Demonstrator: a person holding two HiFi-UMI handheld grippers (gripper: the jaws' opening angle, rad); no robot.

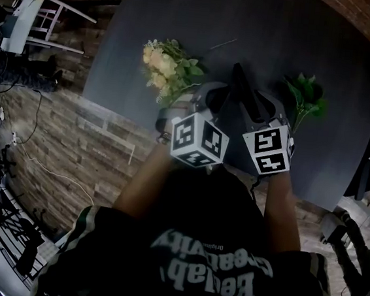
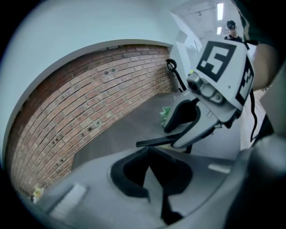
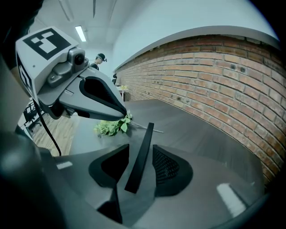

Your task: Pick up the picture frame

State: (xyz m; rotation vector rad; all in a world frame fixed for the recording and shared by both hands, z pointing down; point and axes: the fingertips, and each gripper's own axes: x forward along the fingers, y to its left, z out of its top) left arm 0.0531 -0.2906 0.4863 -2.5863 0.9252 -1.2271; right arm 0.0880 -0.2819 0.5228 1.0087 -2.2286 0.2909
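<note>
Leaning at the centre of the head view, the thin dark picture frame (image 1: pixel 245 91) rises between both grippers above the grey table (image 1: pixel 283 29). The right gripper (image 3: pixel 141 145) is released, its jaws apart on either side of the frame. The left gripper (image 2: pixel 149 152) is also spread and empty, with the frame's end just beside its tips. Cream flowers (image 1: pixel 162 66) lie to the upper left.

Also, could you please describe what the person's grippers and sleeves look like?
Both the left gripper and right gripper are pale grey plastic with curved fingers, black pads, a white cube of black square markers and a trailing black cable. The person wears a dark short-sleeved shirt with pale lettering and striped sleeve edges.
</note>
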